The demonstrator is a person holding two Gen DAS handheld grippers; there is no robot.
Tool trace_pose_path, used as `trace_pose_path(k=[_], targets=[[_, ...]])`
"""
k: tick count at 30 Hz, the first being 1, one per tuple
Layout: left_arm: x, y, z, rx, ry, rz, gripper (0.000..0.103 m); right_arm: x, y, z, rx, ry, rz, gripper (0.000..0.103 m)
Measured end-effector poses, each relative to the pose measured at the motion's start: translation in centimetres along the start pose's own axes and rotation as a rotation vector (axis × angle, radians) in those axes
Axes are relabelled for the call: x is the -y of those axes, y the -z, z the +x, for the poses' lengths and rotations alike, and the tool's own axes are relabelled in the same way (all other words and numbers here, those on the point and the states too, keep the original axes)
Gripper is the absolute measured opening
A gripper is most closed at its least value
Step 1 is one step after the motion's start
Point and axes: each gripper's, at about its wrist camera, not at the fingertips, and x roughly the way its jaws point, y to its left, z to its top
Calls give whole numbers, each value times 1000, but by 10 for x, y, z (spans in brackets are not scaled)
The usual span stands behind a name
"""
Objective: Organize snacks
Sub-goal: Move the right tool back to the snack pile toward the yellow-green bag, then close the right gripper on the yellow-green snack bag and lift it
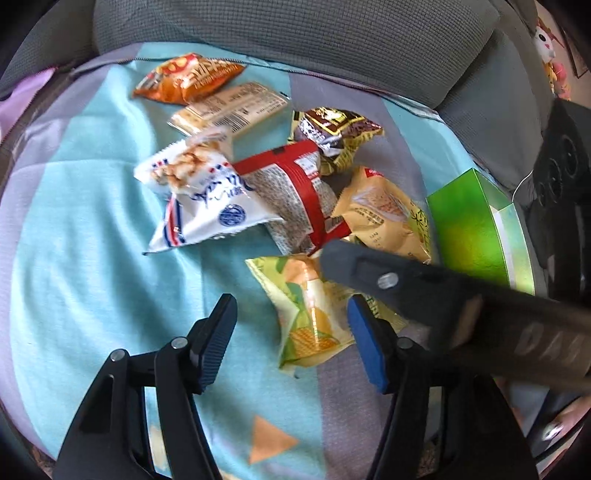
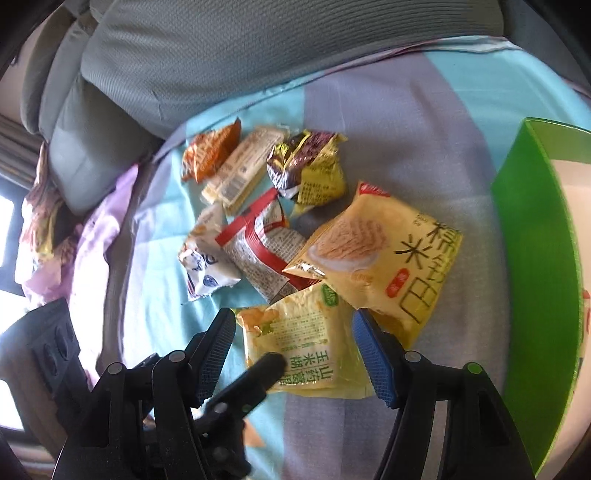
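Two hand-held grippers angled steeply downward

The left hand-held gripper [image 1: 291, 325] and right hand-held gripper [image 2: 293, 343] both stand partly open, pads gripping nothing, side by side.

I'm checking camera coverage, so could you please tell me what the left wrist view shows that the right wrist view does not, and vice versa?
Only the left wrist view shows the toy figure at the upper right edge. Only the right wrist view shows the green box's pale inside and the pink cloth at left. Both share the patterned sheet, grey cushion, snack pile including the yellow-green packet, and both open claws.
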Motion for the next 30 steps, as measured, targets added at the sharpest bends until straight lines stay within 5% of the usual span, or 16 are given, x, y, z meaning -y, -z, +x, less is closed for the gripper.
trace_pose_path(k=[14,19,30], targets=[[9,1,12,20,50,1,42,4,3,24,-39,1,-19,69],[16,3,3,59,34,36,33,0,6,23,-38,-38,-27,55],[26,1,0,105,41,87,33,-7,12,8,39,-44,-21,51]])
